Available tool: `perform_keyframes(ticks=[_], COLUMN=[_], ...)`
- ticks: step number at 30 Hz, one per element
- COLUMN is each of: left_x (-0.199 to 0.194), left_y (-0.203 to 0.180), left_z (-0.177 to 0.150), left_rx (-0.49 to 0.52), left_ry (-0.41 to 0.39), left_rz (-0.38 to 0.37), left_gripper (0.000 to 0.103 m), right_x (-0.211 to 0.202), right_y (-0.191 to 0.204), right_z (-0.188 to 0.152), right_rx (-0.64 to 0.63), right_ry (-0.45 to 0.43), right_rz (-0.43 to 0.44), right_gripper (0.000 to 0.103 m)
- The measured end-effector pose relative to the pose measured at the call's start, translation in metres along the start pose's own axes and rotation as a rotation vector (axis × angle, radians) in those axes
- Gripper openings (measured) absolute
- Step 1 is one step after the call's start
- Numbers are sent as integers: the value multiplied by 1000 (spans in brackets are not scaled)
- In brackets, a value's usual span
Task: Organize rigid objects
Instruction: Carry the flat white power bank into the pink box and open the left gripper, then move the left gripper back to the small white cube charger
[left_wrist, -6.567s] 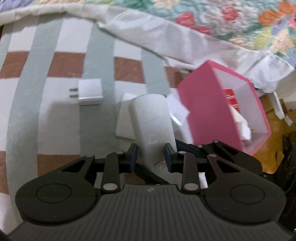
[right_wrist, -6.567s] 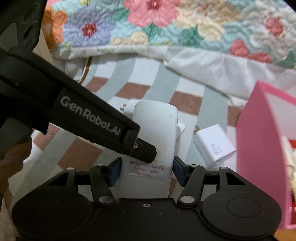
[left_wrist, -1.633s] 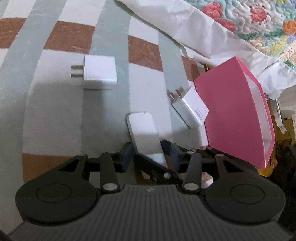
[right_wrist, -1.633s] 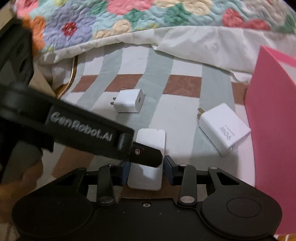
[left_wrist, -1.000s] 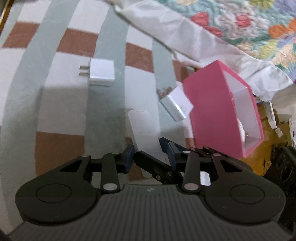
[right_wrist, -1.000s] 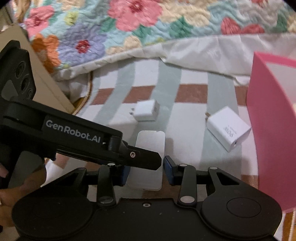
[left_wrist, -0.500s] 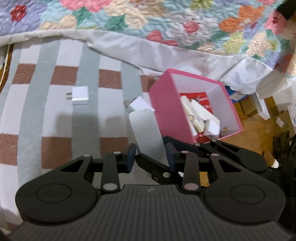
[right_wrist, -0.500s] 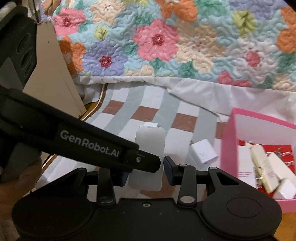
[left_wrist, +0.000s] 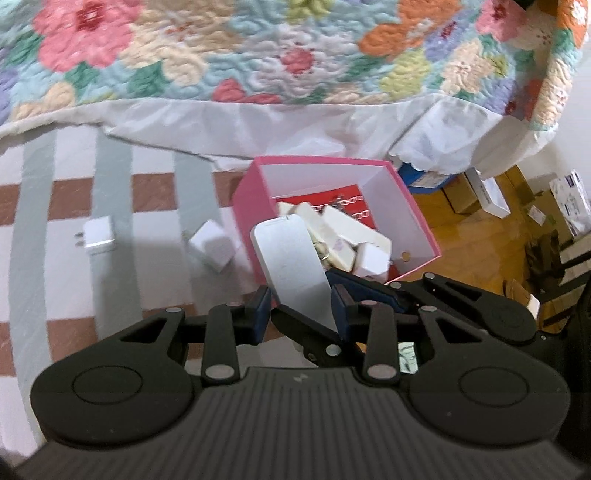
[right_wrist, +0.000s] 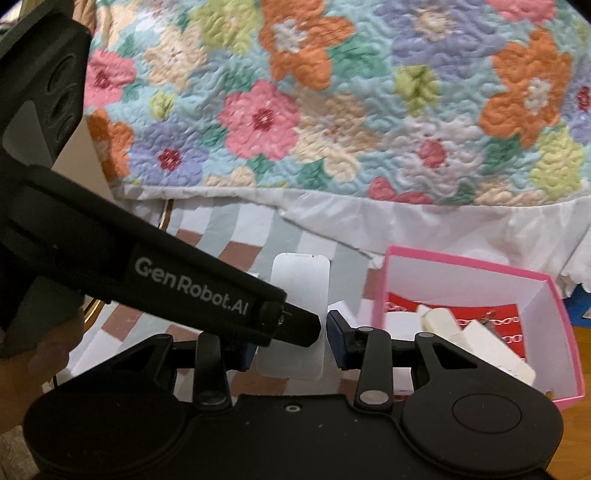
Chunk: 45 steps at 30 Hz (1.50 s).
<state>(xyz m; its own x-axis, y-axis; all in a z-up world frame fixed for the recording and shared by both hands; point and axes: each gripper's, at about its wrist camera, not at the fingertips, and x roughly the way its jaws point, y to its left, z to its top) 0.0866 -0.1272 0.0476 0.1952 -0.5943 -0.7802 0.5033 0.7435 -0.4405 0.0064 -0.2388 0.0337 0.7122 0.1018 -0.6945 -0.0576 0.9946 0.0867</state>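
Observation:
A flat white slab (left_wrist: 288, 266) hangs in the air with both grippers on it. My left gripper (left_wrist: 301, 308) is shut on its near end. My right gripper (right_wrist: 291, 343) is shut on the slab (right_wrist: 299, 284) too, its black linkage (left_wrist: 373, 291) reaching in from the right. The left gripper's arm (right_wrist: 184, 288) crosses the right wrist view. Below stands an uncovered pink box (left_wrist: 332, 164), (right_wrist: 461, 258) holding several white blocks, a red card and a chain. Two white plug chargers (left_wrist: 98, 236), (left_wrist: 214, 245) lie on the striped rug left of the box.
A floral quilt (left_wrist: 258, 55) with a white hem hangs behind the striped rug (left_wrist: 55, 258). On the wooden floor (left_wrist: 480, 240) to the right lie several cardboard boxes. A person's hand (right_wrist: 37, 354) shows at the lower left of the right wrist view.
Both grippers have risen with the slab, off the rug. The pink box's inside and more of the quilt have come into view; the chargers look smaller and farther.

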Motion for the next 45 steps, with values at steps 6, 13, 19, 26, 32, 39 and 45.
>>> perform_keyframes(ticks=[6, 13, 19, 26, 32, 39, 45], left_x=[31, 105, 146, 156, 126, 60, 12], left_y=[-29, -51, -43, -35, -29, -9, 30], left_z=[29, 44, 43, 58, 55, 59, 60], left_rx=[-3, 23, 63, 66, 109, 163, 144], left_ry=[54, 138, 169, 162, 135, 61, 3], left_rz=[-71, -11, 84, 40, 76, 156, 199], left_gripper=[33, 33, 35, 36, 38, 41, 41], right_x=[-7, 31, 78, 94, 66, 35, 33], right_y=[-54, -115, -140, -144, -150, -106, -48], right_z=[2, -13, -30, -25, -22, 0, 19], right_rx=[71, 198, 236, 171, 260, 187, 89], right_ry=[-17, 45, 116, 155, 104, 43, 40], right_rz=[-4, 23, 52, -33, -26, 81, 229], right_gripper=[44, 44, 44, 17, 24, 35, 40])
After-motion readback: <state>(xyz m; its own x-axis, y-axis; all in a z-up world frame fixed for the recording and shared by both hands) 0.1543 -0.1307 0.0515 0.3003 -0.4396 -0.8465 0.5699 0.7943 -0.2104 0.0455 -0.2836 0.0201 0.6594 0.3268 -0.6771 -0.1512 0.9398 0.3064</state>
